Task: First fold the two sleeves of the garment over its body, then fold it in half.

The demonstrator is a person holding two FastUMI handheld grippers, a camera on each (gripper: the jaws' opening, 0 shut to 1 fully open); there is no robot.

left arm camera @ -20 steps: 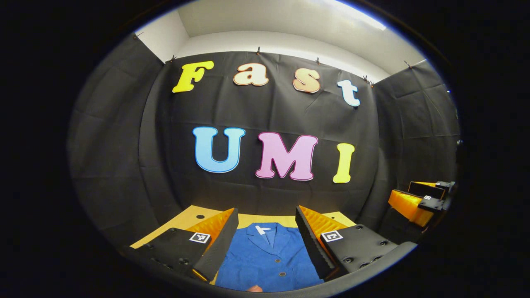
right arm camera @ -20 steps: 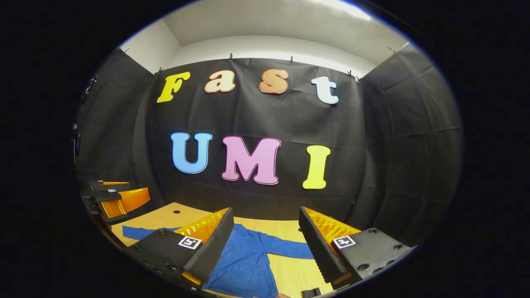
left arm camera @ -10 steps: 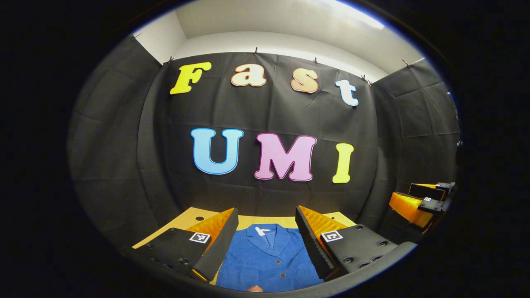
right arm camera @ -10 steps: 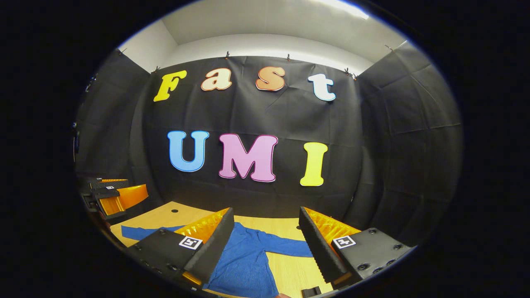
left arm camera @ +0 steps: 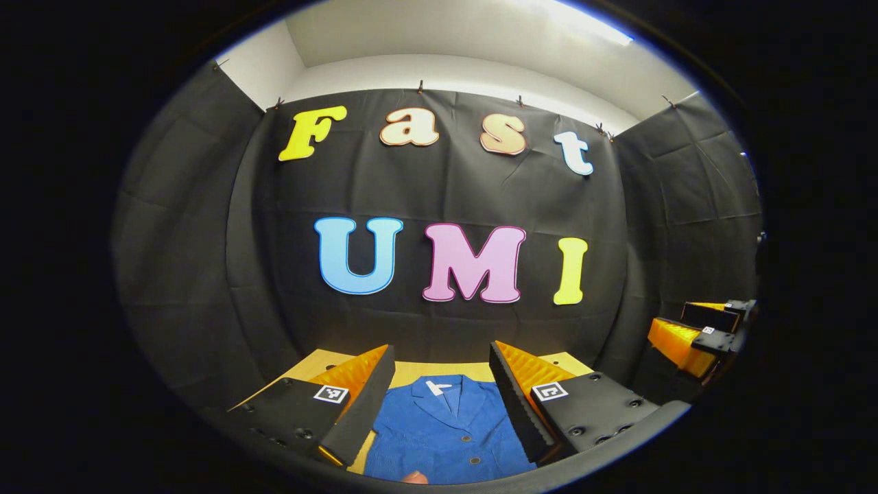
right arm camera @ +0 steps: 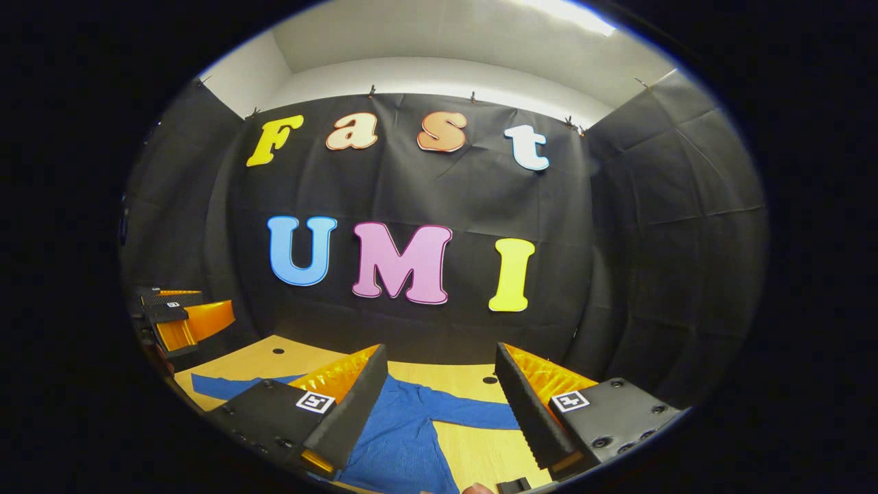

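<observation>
Flat on the pale wooden table [right arm camera: 473, 446] lies the blue long-sleeved button-front jacket [left arm camera: 442, 432], front side up. Collar end points away toward the black cloth wall [left arm camera: 439, 322], hem toward the cameras; body's long axis runs near-to-far, sleeves stretched out crosswise.

Left gripper [left arm camera: 439, 391]: fingers spread wide, holding nothing, hovering above the jacket's chest. Between them, in the left gripper view: collar, lapels, white neck tag [left arm camera: 435, 387], dark buttons down the placket. A fingertip [left arm camera: 414, 476] shows at the bottom edge.

Right gripper [right arm camera: 439, 391]: fingers likewise parted, empty, above the table. Right gripper view looks across the garment's side: one sleeve [right arm camera: 473, 414] runs out between the fingers toward the right finger, not folded; the other sleeve [right arm camera: 223, 387] extends past the left finger toward the table's left edge. Two small dark holes [right arm camera: 490, 379] sit in the tabletop near the wall.

Each view catches the other gripper off at its edge, raised clear of the table: right gripper at far right of the left view, left gripper at far left of the right view. Nothing rests on the jacket.
</observation>
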